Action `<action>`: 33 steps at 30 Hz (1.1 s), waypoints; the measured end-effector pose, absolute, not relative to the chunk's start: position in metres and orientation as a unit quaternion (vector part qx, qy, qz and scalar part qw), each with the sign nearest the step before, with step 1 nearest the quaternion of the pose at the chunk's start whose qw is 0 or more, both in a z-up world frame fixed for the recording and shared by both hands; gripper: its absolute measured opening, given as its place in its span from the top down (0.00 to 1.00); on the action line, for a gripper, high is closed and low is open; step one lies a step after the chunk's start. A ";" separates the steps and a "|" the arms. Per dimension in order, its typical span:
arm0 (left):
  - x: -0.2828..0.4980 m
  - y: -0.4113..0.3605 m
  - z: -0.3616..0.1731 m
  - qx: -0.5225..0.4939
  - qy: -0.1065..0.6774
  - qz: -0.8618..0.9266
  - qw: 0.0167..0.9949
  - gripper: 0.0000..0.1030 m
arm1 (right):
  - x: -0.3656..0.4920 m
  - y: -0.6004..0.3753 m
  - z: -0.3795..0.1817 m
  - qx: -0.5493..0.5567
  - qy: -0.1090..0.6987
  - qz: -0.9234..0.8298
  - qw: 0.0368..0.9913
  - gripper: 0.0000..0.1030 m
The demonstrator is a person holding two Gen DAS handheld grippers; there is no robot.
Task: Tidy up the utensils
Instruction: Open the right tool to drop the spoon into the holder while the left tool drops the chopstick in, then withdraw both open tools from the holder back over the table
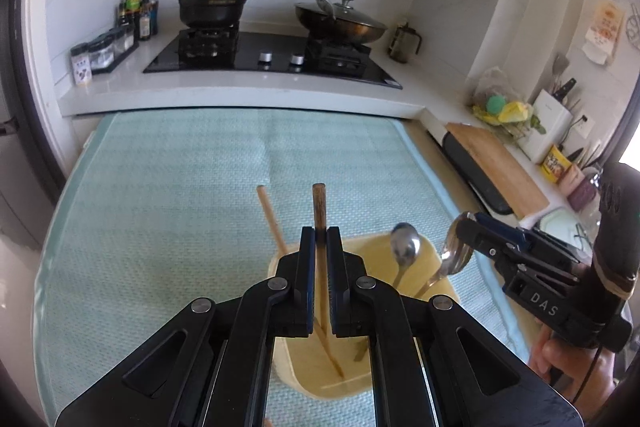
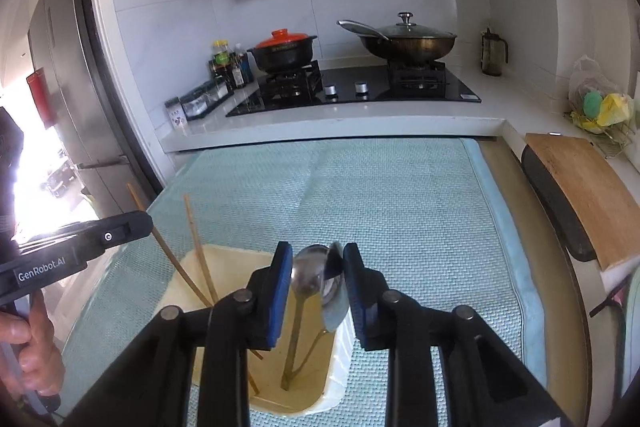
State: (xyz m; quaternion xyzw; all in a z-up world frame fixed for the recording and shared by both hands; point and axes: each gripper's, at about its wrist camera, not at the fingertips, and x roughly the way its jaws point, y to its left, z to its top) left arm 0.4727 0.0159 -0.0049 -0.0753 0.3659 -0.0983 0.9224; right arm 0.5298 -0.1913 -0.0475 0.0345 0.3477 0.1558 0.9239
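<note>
Chopsticks and spoons stand in a cream container (image 1: 444,291) on the pale green mat (image 1: 160,187) before our stove (image 1: 272,61). Our left gripper (image 1: 320,239) is clamped on a dark-tipped chopstick (image 1: 319,203), its lower end down in the container; a second, lighter chopstick (image 1: 271,219) leans just beside it. Our right gripper (image 2: 318,267) has its jaws spread around two spoons: one spoon (image 2: 308,273) rises free between the pads, the other spoon (image 2: 335,263) lies against the right pad. Both handles reach down into the container.
</note>
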 end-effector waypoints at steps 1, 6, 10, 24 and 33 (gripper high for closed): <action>0.476 0.016 -0.005 -0.071 0.366 -0.091 0.924 0.96 | 0.532 -0.191 -0.048 0.034 0.352 0.154 0.922 0.74; 0.473 0.024 0.000 -0.066 0.364 -0.062 0.927 0.45 | 0.517 -0.186 -0.016 0.018 0.302 0.150 0.941 0.30; 0.449 0.033 0.021 -0.055 0.334 -0.051 0.940 0.31 | 0.488 -0.181 0.023 -0.010 0.253 0.144 0.957 0.30; 0.252 0.072 0.029 0.037 0.273 -0.020 0.961 0.02 | 0.303 -0.174 0.010 -0.094 0.183 0.175 0.963 0.17; 0.173 0.085 -0.015 0.001 0.286 0.021 0.958 0.02 | 0.241 -0.187 -0.089 -0.087 0.285 0.158 0.941 0.17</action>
